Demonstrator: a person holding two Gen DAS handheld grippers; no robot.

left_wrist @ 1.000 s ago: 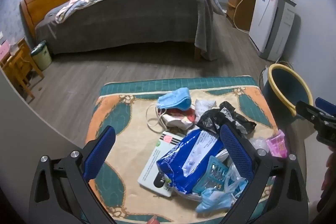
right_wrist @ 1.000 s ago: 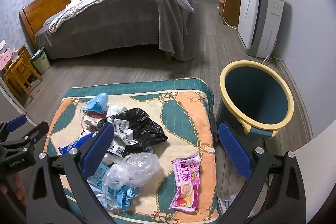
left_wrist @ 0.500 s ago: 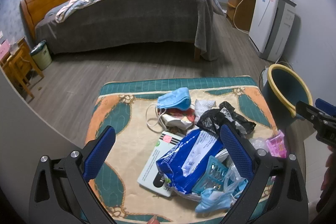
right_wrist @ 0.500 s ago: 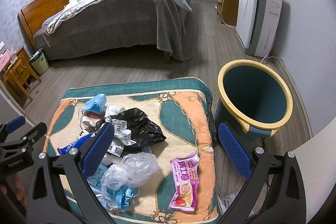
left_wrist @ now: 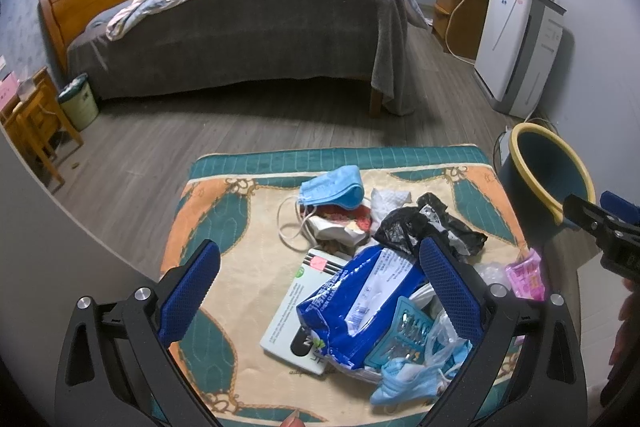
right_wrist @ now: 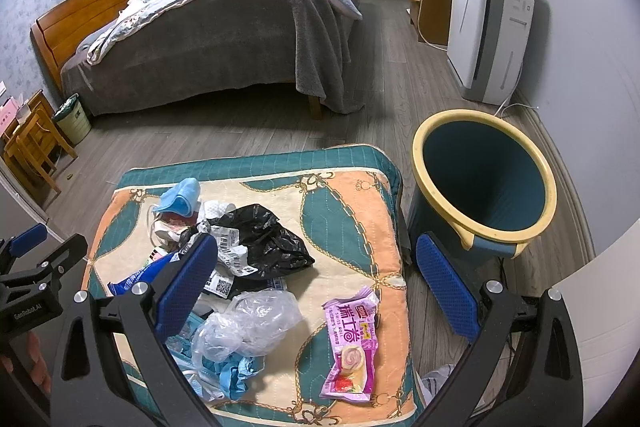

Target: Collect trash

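Two blue-padded fingers of the left gripper (left_wrist: 320, 283) stand spread wide in the left wrist view, grasping nothing, above a patterned cushion (left_wrist: 224, 211). On it lies a heap of trash: a blue face mask (left_wrist: 334, 185) at the far side, a black plastic bag (left_wrist: 404, 225) to its right, a blue wrapper (left_wrist: 360, 301) near the right finger, partly over a white booklet (left_wrist: 288, 323). A yellow-rimmed bin (left_wrist: 560, 167) stands on the floor to the right.

From the right wrist view, the right gripper (right_wrist: 316, 281) is likewise released and empty. A pink snack packet (right_wrist: 352, 345) lies on the near right of the cushion, apart from a crumpled clear bag (right_wrist: 250, 323). The bin sits just beside the cushion's right edge, empty.
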